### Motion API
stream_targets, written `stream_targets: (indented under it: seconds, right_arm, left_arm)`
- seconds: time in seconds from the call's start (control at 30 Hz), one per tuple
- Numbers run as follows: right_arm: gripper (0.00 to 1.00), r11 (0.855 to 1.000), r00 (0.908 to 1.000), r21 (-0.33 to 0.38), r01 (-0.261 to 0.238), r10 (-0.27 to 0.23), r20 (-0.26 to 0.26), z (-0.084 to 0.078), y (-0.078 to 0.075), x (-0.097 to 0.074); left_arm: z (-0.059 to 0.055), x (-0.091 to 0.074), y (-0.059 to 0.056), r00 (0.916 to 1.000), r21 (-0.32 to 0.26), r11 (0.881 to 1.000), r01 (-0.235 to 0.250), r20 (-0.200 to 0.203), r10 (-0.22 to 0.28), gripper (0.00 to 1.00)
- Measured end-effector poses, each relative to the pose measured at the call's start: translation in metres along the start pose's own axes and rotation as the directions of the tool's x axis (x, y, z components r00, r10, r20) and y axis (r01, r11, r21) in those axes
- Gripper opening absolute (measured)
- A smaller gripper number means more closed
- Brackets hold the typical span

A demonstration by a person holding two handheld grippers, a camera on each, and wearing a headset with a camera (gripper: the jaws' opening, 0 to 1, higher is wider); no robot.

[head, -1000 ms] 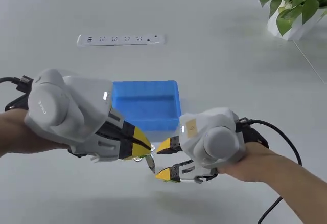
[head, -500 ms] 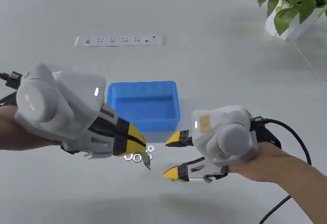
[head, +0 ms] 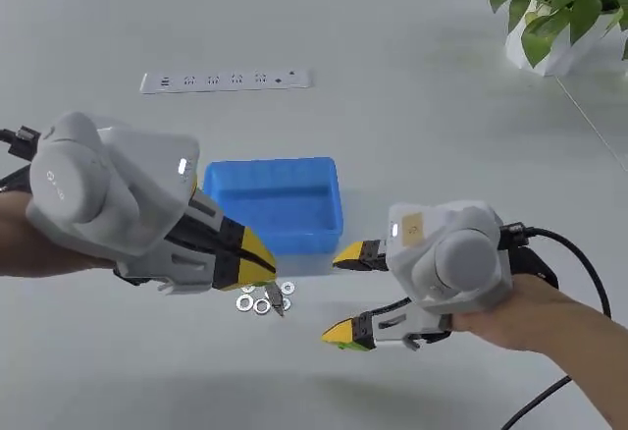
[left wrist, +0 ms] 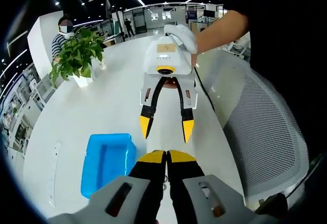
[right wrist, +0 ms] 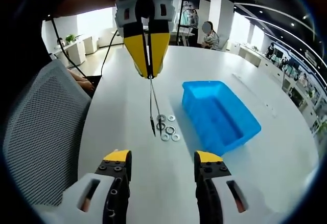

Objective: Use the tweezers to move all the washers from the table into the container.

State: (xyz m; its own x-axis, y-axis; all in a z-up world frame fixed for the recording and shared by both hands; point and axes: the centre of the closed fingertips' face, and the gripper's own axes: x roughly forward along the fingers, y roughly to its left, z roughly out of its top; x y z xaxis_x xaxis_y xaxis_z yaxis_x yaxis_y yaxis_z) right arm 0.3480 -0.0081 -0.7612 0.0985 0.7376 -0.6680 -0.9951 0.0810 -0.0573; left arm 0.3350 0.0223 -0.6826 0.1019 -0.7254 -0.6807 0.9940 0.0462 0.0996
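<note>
tweezers (head: 278,301): upper length buried between the left gripper's (head: 259,259) pressed-together jaws; the tips poke out below.
tips: too small to tell whether they touch a washer.
washers (head: 258,303): under those jaw tips; count uncertain.
container (left wrist: 106,162): corner nearest the left gripper's jaws covered by them.
plant (head: 549,3): beyond the right gripper (head: 339,293), cut by the edges.
cable (head: 554,251): behind the right gripper, runs off the bottom edge.

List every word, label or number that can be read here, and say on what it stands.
No text reads clearly.
Tan label and the print beneath it, on the right tool: too blurred to read.
Grey mark on the housing of the left tool: too small to read.
Markings on the power strip: too small to read.
</note>
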Motion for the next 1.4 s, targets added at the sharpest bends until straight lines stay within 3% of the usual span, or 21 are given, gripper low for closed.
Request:
stream_targets:
  seconds: [0.27,0.43,0.87,1.4]
  right_arm:
    - [0.68,0.998,0.9990,0.054,0.036,-0.038,0.025,-0.002,-0.005,-0.005]
    - [0.69,0.997,0.9989,0.065,0.041,-0.042,0.023,-0.005,-0.005,-0.005]
    - [0.67,0.997,0.9991,0.061,0.037,-0.038,0.018,-0.009,-0.002,-0.005]
    - [0.51,1.000,0.9979,-0.015,-0.007,0.008,0.064,0.010,0.004,0.011]
  left_arm:
    - [-0.002,0.002,0.005,1.0000,0.006,1.000,0.002,-0.006,-0.002,0.04]
    - [-0.004,0.004,0.005,0.9999,0.007,1.000,0.008,-0.012,-0.007,0.04]
    - [-0.007,0.007,0.005,0.9997,0.009,1.000,0.018,-0.016,-0.018,0.04]
    - [-0.006,0.007,0.006,0.9995,0.011,0.999,0.032,-0.007,-0.032,0.04]
